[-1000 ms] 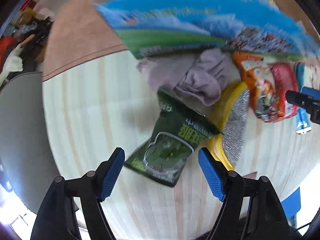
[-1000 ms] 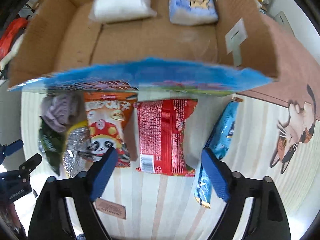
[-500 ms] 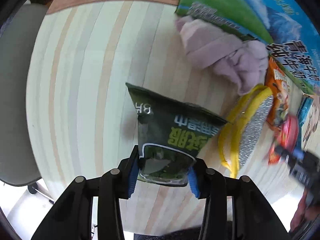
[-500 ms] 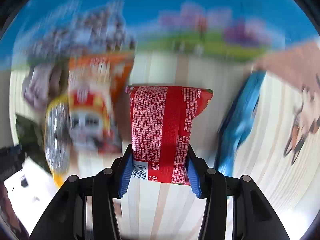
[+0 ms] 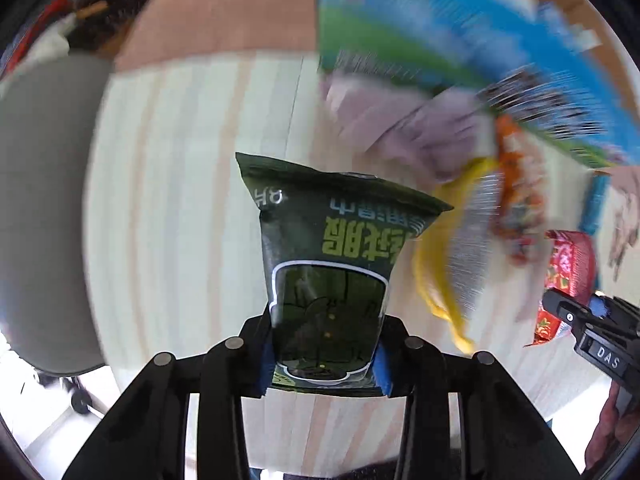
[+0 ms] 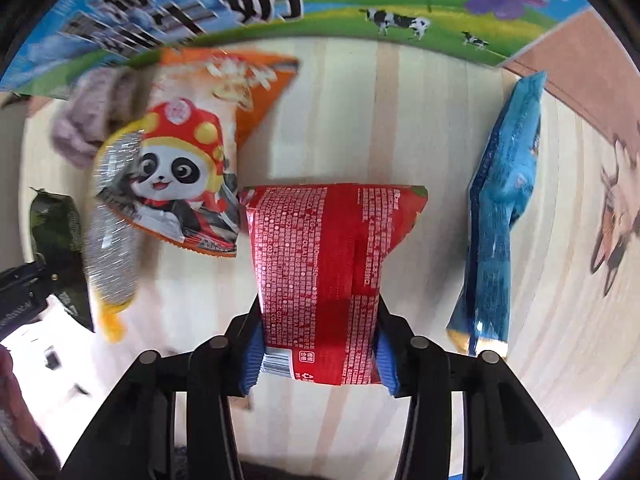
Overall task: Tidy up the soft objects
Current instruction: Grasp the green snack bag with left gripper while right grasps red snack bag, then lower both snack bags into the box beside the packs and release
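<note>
Landmark: printed carton [image 6: 360,12] with cows and flowers on its side, at the far edge of the striped mat [image 6: 400,120]. Against its near side lie one lilac cloth [image 6: 92,116], one orange panda packet [image 6: 188,152] and one yellow-edged silver scourer [image 6: 112,256] partly under that packet. One blue packet [image 6: 500,216] lies nearer the camera than the carton's right end. Left gripper [image 5: 326,364], pointed toward the carton, is clamped on one dark green packet [image 5: 332,248], held up off the mat. Right gripper [image 6: 318,354] likewise grips one red packet [image 6: 324,264], clear of the panda packet.
</note>
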{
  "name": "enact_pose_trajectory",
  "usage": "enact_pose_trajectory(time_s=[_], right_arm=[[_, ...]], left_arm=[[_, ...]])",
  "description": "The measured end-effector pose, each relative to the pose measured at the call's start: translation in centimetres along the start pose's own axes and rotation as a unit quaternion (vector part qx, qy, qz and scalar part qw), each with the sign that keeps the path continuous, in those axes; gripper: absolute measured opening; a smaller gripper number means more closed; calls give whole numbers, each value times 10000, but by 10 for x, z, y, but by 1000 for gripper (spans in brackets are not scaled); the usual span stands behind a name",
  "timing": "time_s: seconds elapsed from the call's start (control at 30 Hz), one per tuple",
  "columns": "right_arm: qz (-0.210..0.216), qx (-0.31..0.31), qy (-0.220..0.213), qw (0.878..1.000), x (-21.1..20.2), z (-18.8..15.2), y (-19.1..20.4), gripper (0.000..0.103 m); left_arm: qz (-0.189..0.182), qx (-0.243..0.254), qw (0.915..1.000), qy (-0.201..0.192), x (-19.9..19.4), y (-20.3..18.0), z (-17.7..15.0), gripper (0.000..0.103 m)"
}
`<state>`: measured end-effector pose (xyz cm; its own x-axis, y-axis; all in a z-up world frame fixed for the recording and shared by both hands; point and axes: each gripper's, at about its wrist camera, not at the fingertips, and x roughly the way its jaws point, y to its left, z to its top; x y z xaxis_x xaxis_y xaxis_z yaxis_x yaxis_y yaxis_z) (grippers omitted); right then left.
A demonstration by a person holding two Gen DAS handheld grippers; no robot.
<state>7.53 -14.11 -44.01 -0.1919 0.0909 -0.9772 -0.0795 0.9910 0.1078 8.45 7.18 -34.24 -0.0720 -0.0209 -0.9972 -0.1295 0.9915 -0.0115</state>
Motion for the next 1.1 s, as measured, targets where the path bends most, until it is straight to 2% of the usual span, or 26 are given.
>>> enact_pose_trajectory(time_s=[0.13, 0.23, 0.33, 0.43, 0.5, 0.57, 0.67, 0.77, 0.93, 1.1], right_arm=[[414, -100, -453, 9981, -54, -16, 2, 47], [725, -162, -869, 9934, -106, -18, 6, 47], [933, -192, -1319, 9867, -156, -11, 7, 47], [997, -218, -1635, 9812, -205, 18, -1, 47], [799, -207, -1823, 9798, -224, 44, -9, 47], [683, -136, -1796, 9813, -228, 75, -14, 47], [482, -68, -1609, 9858, -213, 113, -27, 47], [309, 87, -1243, 9917, -173, 156, -39, 47], [106, 169, -635, 9978, -118, 198, -49, 47], [-96, 82, -368, 9992, -95, 209, -47, 47]], left_arm=[[-351, 135, 9971, -664, -85, -16, -5, 35], [-696, 204, 9919, -1044, -140, -41, 6, 35], [-1080, 366, 9861, -1205, -183, -58, 38, 35], [-937, 605, 9841, -1383, -204, -75, 87, 35], [-768, 689, 9854, -1354, -192, -92, 122, 35], [-630, 763, 9887, -1128, -178, -102, 166, 35], [-380, 802, 9936, -700, -139, -104, 219, 35], [-93, 826, 9963, -221, -97, -109, 266, 35], [163, 890, 9948, 463, -44, -111, 290, 35], [285, 870, 9936, 666, -20, -113, 301, 35]])
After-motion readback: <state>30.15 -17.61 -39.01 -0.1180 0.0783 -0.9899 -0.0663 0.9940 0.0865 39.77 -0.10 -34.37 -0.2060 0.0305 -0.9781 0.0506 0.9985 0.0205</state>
